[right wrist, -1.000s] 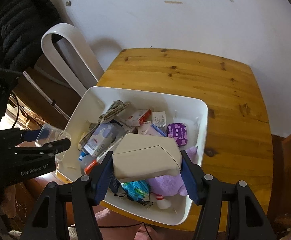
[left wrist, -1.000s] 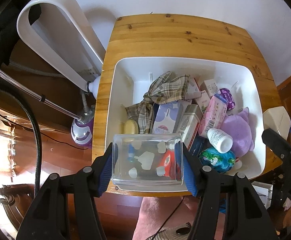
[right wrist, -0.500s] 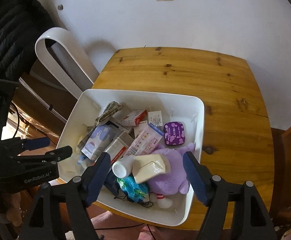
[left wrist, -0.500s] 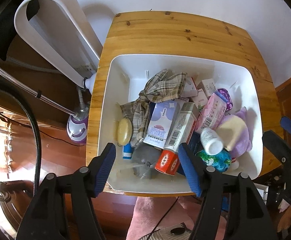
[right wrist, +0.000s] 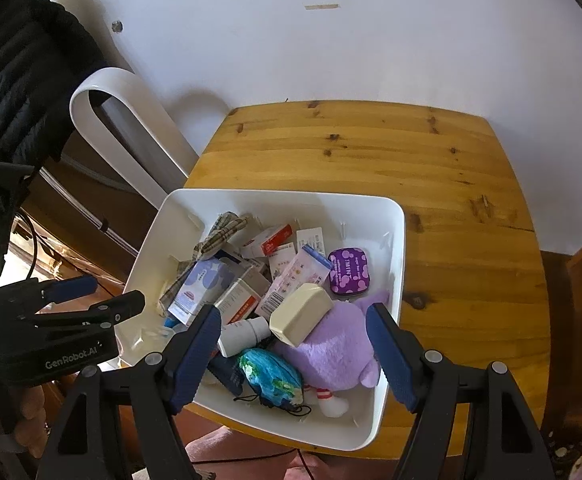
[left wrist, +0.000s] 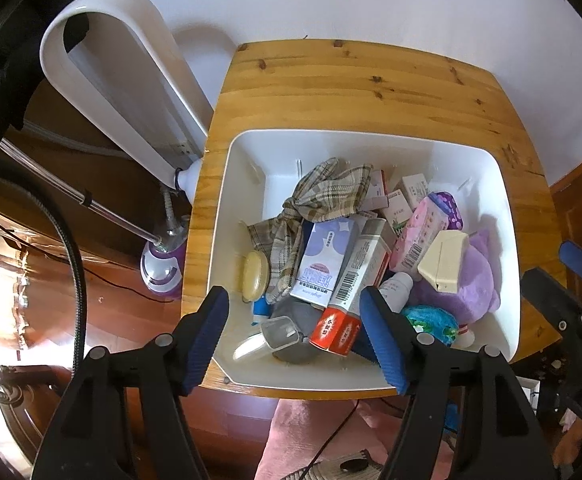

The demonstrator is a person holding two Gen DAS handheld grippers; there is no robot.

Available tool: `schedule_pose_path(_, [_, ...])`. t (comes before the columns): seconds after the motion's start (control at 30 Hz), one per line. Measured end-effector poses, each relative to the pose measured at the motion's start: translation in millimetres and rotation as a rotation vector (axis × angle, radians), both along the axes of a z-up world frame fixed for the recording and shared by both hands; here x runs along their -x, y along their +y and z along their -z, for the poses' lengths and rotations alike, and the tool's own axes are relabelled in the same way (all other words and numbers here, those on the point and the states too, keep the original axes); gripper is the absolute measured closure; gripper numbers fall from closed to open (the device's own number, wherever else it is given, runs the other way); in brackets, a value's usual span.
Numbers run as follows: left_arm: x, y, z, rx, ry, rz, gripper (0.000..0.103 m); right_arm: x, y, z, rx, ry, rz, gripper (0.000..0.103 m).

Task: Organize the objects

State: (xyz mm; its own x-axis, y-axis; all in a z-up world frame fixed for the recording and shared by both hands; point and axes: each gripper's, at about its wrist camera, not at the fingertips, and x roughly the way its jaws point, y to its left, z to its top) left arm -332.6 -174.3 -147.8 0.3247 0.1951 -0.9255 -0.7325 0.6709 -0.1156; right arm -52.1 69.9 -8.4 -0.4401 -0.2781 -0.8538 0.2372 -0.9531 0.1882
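Note:
A white bin point(left wrist: 371, 136) full of small items stands on the wooden table point(left wrist: 351, 80). My left gripper point(left wrist: 293, 300) hangs open over its near corner, nothing between the fingers. Below it a clear plastic box point(left wrist: 279, 332) lies tilted on a grey object. In the right wrist view my right gripper point(right wrist: 293, 312) is open above the bin point(right wrist: 291, 196). Under it a cream box point(right wrist: 301, 312) rests against a purple plush toy point(right wrist: 339, 348), free of the pads. A plaid cloth point(left wrist: 323, 200), cartons and a white bottle point(right wrist: 243, 334) fill the rest.
A white loop-shaped appliance point(left wrist: 123, 92) leans by the table's left edge, with a purple steamer base point(left wrist: 161, 268) and a black hose on the floor. The white wall stands behind the table point(right wrist: 371, 152). A purple tin point(right wrist: 349, 272) lies in the bin.
My left gripper let go of the clear box, which now lies in the bin. My right gripper released the cream box, which dropped onto the plush toy. Both jaws widened.

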Motion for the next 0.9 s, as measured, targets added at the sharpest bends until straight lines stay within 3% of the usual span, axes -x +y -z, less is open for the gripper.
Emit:
schedule_pose_path(0.57, [-5, -8, -45, 0.002, -0.081, -0.014, 0.031, -3, 7, -35, 0.038, 0.011, 0.035, 0.027])
schedule_pose_path(0.9, [-12, -22, -76, -0.037, -0.130, -0.009, 0.031, -13, 22, -63, 0.024, 0.029, 0.094, 0.022])
